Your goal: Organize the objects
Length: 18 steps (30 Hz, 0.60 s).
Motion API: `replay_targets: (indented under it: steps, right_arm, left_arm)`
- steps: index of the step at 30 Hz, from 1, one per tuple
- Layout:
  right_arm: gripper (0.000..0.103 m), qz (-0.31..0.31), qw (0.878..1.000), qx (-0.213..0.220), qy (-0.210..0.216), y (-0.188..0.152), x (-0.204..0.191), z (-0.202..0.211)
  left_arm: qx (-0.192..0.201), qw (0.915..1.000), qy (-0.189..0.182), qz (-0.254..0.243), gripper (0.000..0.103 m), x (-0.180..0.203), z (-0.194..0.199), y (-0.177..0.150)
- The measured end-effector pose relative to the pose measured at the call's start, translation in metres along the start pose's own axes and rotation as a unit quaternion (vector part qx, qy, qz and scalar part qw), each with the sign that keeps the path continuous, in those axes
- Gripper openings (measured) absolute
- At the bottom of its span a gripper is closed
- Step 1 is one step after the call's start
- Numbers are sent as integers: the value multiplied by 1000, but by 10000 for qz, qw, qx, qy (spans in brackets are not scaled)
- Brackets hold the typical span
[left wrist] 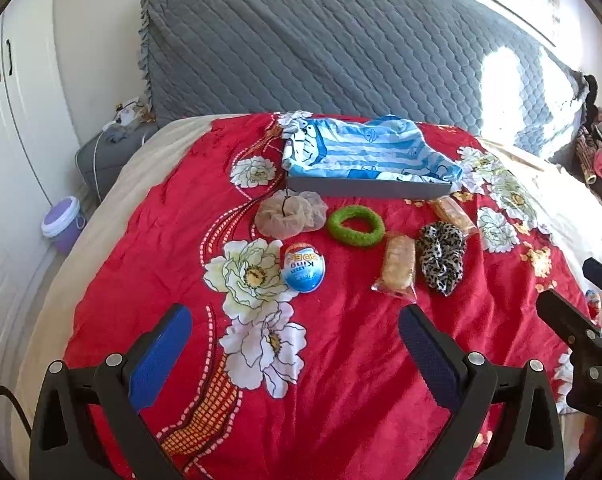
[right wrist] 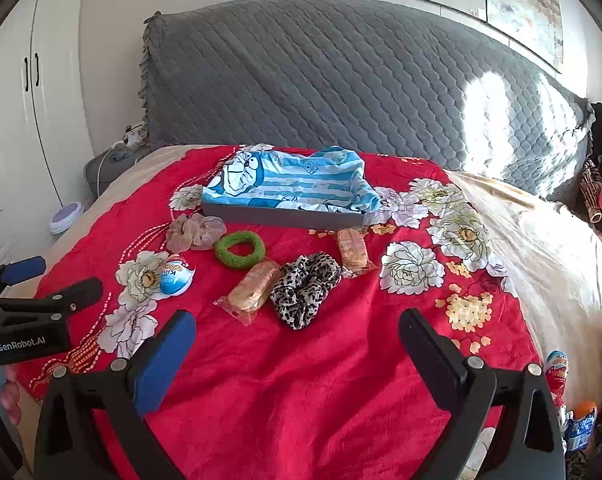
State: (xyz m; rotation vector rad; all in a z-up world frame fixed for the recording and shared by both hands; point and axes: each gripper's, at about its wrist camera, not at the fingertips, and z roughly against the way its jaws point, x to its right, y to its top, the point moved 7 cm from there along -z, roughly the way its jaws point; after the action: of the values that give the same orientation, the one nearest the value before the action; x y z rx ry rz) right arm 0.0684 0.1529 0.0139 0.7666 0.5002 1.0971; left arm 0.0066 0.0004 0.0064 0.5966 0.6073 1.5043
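The left gripper (left wrist: pixel 295 350) and right gripper (right wrist: pixel 297 350) hover with fingers apart, holding nothing; beyond them sits the grey tray (right wrist: pixel 285 216) under a blue striped cloth (right wrist: pixel 293 184); just before the tray lie the leopard scrunchie (right wrist: pixel 305 288), nearer the right gripper, and the chocolate egg (left wrist: pixel 304 268), nearer the left gripper.

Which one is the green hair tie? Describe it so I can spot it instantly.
Find the grey tray lined with blue striped cloth on the red blanket. Just in front of its near edge lies the green hair tie, between a beige scrunchie and a leopard scrunchie. It alone is a fuzzy, bright-green ring.
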Motion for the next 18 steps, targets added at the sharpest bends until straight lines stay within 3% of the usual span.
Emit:
replay_targets:
  steps: [18]
  right_arm:
    - [102,16,9999,92,-67,2,3,32]
  left_arm:
    - [-40,10000,40,2,103,6,28,-12]
